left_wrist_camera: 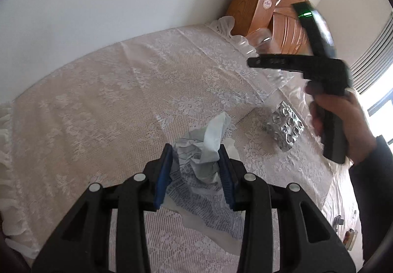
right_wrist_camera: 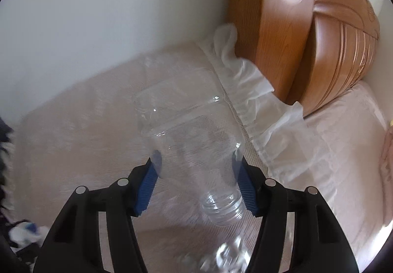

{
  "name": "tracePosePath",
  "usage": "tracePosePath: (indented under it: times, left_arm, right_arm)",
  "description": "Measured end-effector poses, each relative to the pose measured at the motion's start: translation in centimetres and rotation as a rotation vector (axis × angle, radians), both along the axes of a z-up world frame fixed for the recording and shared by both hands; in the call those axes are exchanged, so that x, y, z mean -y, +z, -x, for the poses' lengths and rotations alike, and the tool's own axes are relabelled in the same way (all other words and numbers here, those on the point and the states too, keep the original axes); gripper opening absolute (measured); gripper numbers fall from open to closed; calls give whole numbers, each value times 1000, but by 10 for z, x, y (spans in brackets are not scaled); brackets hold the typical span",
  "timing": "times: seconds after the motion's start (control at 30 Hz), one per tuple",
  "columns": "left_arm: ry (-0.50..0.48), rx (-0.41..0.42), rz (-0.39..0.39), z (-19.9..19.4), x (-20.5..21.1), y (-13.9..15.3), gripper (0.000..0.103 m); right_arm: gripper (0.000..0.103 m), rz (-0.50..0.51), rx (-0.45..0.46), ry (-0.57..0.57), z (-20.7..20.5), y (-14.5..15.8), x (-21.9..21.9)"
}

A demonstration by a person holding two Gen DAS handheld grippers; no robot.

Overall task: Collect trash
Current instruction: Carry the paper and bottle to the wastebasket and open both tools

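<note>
My left gripper (left_wrist_camera: 195, 150) is shut on a crumpled wad of printed paper (left_wrist_camera: 194, 201) and pale tissue, held just above the lace cloth (left_wrist_camera: 110, 101). A silver blister pack (left_wrist_camera: 285, 125) lies on the cloth to its right. In the right wrist view, a clear plastic bottle (right_wrist_camera: 194, 125) sits between the blue pads (right_wrist_camera: 147, 189) of my right gripper (right_wrist_camera: 196, 157), with its open neck (right_wrist_camera: 223, 206) pointing back toward the camera. Both pads touch its sides. A person's hand (left_wrist_camera: 343, 120) holds that gripper at the right of the left wrist view.
A wooden headboard (right_wrist_camera: 282, 27) stands at the far right corner against the white wall (left_wrist_camera: 98, 15). The cloth's frilled edge (right_wrist_camera: 245, 81) runs toward it, with pink bedding (right_wrist_camera: 343, 137) beyond. Dark clutter (right_wrist_camera: 17, 236) lies at the left. A bright window (left_wrist_camera: 380, 106) is at the right.
</note>
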State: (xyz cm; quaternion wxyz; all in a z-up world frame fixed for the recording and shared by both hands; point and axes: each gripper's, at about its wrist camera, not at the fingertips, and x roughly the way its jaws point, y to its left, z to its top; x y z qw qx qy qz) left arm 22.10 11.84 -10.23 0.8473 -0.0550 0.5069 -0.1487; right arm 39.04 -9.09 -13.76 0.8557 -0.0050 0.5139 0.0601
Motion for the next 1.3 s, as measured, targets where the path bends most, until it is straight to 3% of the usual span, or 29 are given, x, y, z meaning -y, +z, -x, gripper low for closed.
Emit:
tracePosePath:
  times: [0.13,0.27,0.37,0.63,0.83,1.03,1.1,1.3]
  left_arm:
    - [0,-1,-36,14,8,9,36]
    - [-19,0,-68,39,18,16,37]
    - [-49,-3,-79,63,31,18,37]
    - [-178,-28,-73,133,82,16,37]
    - [-375,-47,-78,178,158,11,37]
    - [-647,-69,-78,231,265,-2,37]
    - [-747,-98,-74,254,306,-15,37]
    - [-911,-153,-122,303,388,-60,37]
  right_arm:
    - [60,-87,62,13,62,32,0]
    - [61,-164,73,-8,131,41,9]
    - [61,-210,47,-46,200,36,22]
    - [61,-246,-51,-205,339,11,83]
    - [61,-239,-56,-369,426,6,140]
    - [61,-213,-73,-612,528,-8,211]
    - [61,-216,-79,-678,557,-13,230]
    - [61,-225,-81,-827,626,-22,278]
